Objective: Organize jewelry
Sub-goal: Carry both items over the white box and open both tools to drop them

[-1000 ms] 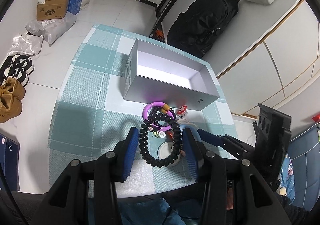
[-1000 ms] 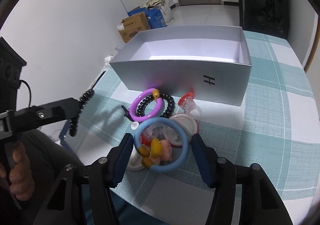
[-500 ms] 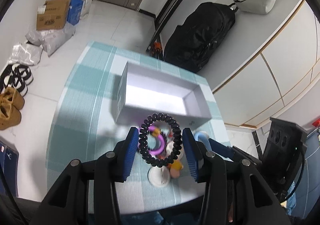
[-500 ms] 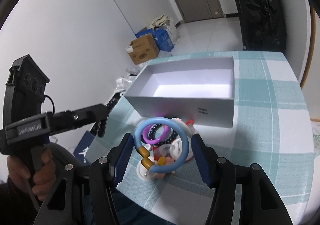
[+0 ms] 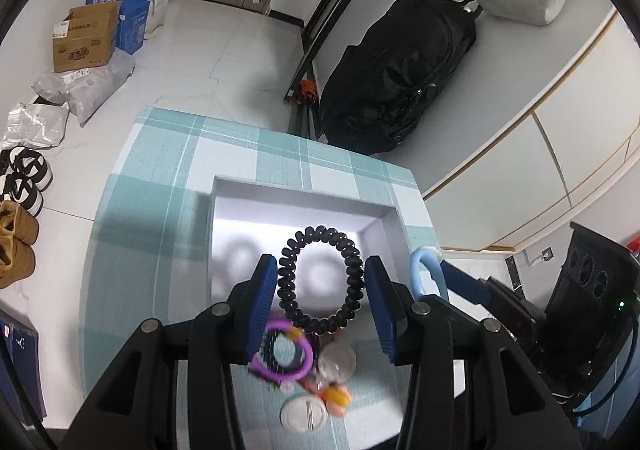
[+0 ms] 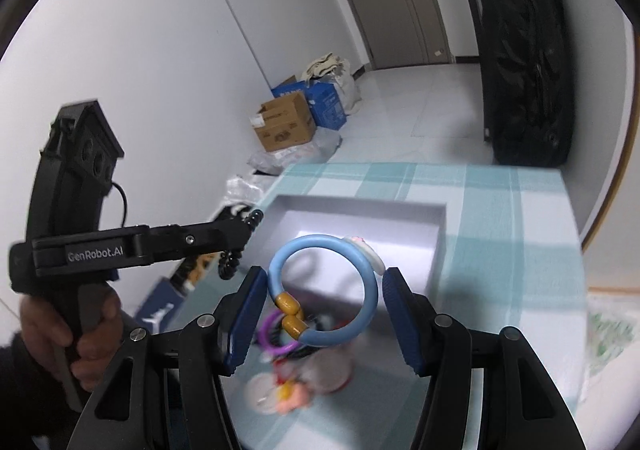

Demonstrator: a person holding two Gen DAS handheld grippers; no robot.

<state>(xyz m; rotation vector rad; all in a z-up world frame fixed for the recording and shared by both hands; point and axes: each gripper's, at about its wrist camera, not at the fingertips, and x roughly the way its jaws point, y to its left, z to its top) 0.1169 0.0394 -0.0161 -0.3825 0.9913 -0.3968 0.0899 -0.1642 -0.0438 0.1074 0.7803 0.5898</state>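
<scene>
Black coil beads: we hold the black bracelet [image 5: 320, 277] across the left gripper [image 5: 320, 306], pads pressing it from both sides, the ring standing upright over the near half of the grey box [image 5: 384, 217]. Blue bangle [image 6: 324, 290], with two amber beads and a small white charm, sits the same way in the right gripper [image 6: 324, 310], clamped on its sides. Both pieces hang in the air, clear of the table.

Step in hand, as we judge it: carrying both to the box. Next move calls for bringing each ring past the near wall and over the bare floor of the box, lowering, then opening the jaws so the ring lies flat instead of rolling.

Left on the checked cloth [image 5: 168, 177], just before the box: a purple ring [image 5: 282, 354] around a dark bead loop, a white round lid [image 5: 304, 414], and small pink and yellow bits, blurred.

Edges: the near box wall is the one to clear. The two grippers ride close side by side; the bangle shows just right of the left fingers, so we should set down in separate halves. Box interior looks empty and roomy. Table edges fall away left and right.
</scene>
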